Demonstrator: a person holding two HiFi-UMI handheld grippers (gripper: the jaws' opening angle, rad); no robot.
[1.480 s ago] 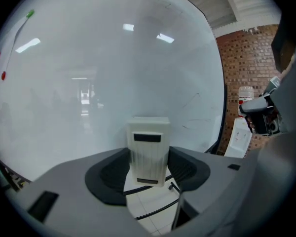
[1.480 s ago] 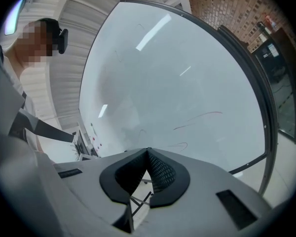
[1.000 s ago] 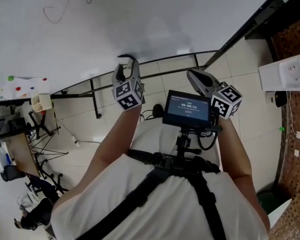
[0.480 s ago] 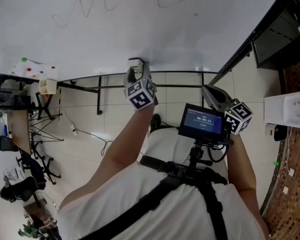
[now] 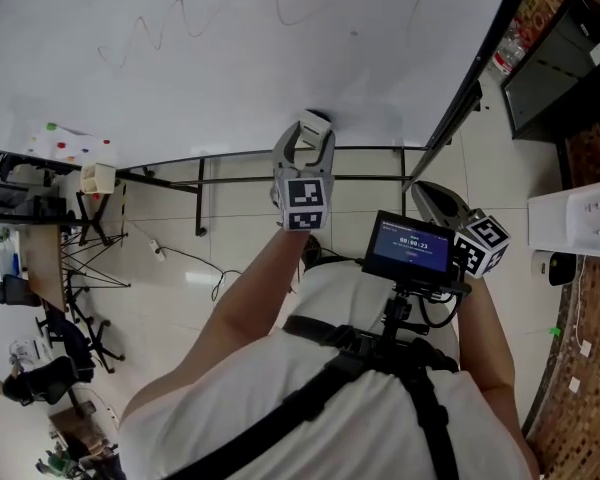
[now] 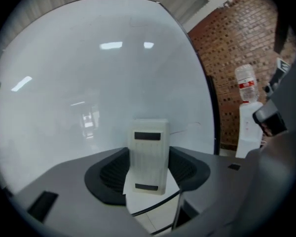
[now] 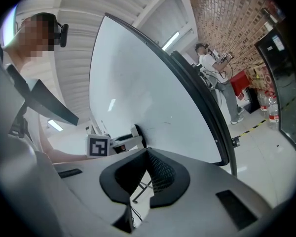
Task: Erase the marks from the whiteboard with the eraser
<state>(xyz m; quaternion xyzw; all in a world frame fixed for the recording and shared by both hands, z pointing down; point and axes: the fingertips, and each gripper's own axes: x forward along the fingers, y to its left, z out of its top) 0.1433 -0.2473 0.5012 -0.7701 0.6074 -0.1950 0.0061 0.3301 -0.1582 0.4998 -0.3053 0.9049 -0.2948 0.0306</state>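
Observation:
The whiteboard [image 5: 230,78] fills the top of the head view, with a thin wavy pen line [image 5: 280,3] along its upper part. My left gripper [image 5: 305,136] is raised to the board's lower edge, shut on a white block eraser [image 5: 314,119] that touches the board. In the left gripper view the eraser [image 6: 149,152] stands upright between the jaws of the left gripper [image 6: 149,177], facing the whiteboard [image 6: 89,83]. My right gripper [image 5: 421,187] hangs lower right beside the chest screen, shut and empty. The right gripper [image 7: 147,154] shows its jaws closed together.
The board's black stand frame [image 5: 200,173] and right edge [image 5: 470,98] run below and beside it. A small chest-mounted screen [image 5: 410,248] sits by my right hand. Cluttered desks and tripods [image 5: 40,268] are at left, a brick wall [image 6: 237,43] and a bottle [image 6: 246,83] at right. A person [image 7: 212,65] stands farther off.
My left gripper with the eraser has moved right along the board's lower edge and turned more upright. The right gripper has stayed by the screen.

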